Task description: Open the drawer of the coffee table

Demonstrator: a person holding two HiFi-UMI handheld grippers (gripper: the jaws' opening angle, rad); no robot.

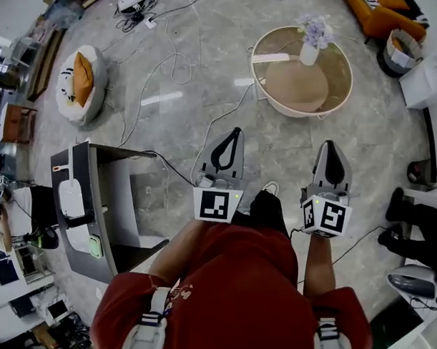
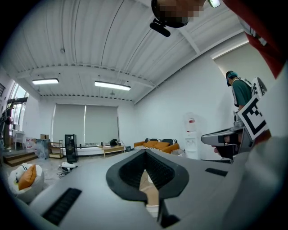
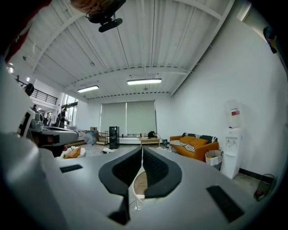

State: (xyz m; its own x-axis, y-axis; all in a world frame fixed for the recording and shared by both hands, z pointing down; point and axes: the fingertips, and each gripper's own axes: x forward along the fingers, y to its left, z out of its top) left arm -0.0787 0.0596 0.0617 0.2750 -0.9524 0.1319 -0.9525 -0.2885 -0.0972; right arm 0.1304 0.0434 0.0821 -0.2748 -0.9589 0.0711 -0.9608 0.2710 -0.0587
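Standing well back from the far coffee table, left gripper and right gripper both pinched together and empty, looks like approach stage, next needs getting close and finding the drawer.

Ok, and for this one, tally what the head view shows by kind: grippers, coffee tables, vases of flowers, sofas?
grippers: 2 (left gripper, right gripper)
coffee table: 1
vase of flowers: 1
orange sofa: 1
Total: 5
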